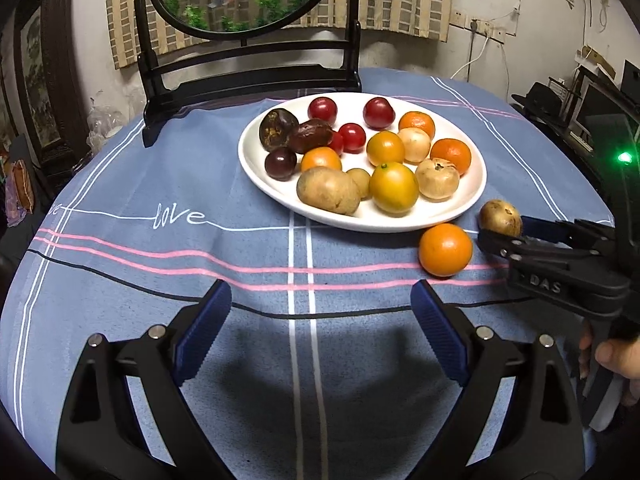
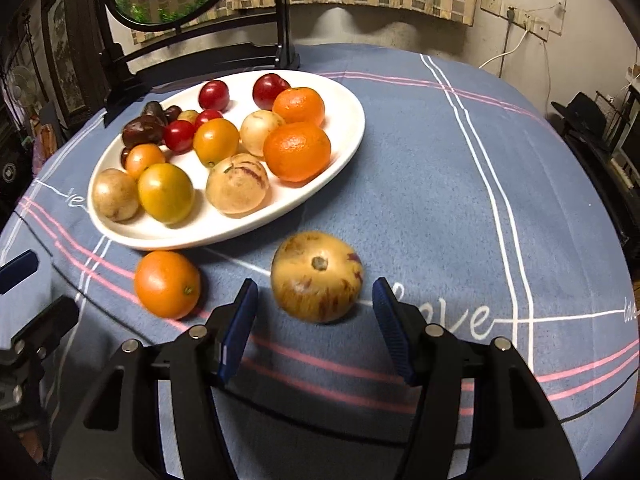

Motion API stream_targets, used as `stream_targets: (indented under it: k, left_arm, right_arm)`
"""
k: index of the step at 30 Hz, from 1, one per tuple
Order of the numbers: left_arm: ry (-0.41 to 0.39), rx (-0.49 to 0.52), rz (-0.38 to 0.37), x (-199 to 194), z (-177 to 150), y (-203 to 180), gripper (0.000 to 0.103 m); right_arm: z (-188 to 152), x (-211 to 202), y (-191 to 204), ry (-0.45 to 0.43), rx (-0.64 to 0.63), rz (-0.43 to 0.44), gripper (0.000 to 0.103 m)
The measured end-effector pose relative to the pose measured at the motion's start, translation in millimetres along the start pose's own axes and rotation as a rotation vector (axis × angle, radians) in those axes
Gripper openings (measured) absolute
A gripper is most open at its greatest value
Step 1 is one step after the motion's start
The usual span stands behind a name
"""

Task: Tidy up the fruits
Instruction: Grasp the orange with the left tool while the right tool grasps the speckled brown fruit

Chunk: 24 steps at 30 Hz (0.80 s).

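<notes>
A white oval plate holds several fruits: red plums, oranges, yellow tomatoes, pale striped melons, dark fruits. Two fruits lie on the blue cloth beside it: an orange and a tan purple-streaked pepino melon. My right gripper is open, its blue pads on either side of the melon, not touching it. My left gripper is open and empty above bare cloth in front of the plate.
A round table under a blue checked cloth with "love" lettering. A black stand with an oval fish picture stands behind the plate. Cluttered shelves and a dark hat lie off the table's right side.
</notes>
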<state>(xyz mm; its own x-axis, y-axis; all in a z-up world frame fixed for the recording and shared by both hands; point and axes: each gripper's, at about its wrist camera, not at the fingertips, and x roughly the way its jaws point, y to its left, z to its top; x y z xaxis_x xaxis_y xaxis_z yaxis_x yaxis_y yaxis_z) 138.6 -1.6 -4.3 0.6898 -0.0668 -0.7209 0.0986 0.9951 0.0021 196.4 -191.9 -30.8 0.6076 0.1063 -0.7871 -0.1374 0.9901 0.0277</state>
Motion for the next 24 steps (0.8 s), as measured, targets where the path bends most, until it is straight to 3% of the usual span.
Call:
stream_targets:
  k: [2,5,18,24]
  left_arm:
    - [0.001,-0.002,-0.009,-0.2,0.1,-0.2,0.093]
    - [0.01,-0.004,-0.02,1.4,-0.7,-0.2,0.093]
    - [0.058,-0.025,-0.105,0.3,0.1,-13.7,0.093]
    - [0.096,-0.033,-0.12,10.7,3.4,-39.9,0.092]
  right_arm:
    - [1.4,3.9,2.0,-0.002,-0.001,-0.013,0.046]
    - [1.7,5.3,2.8,-0.004,0.005,-0.028,0.043]
    - [-30.0,-49.9,-27.1,-0.052,0.123,0.081,0.043]
    - [-28.6,-66.2,-39.6,-0.098,0.165,0.119,0.043]
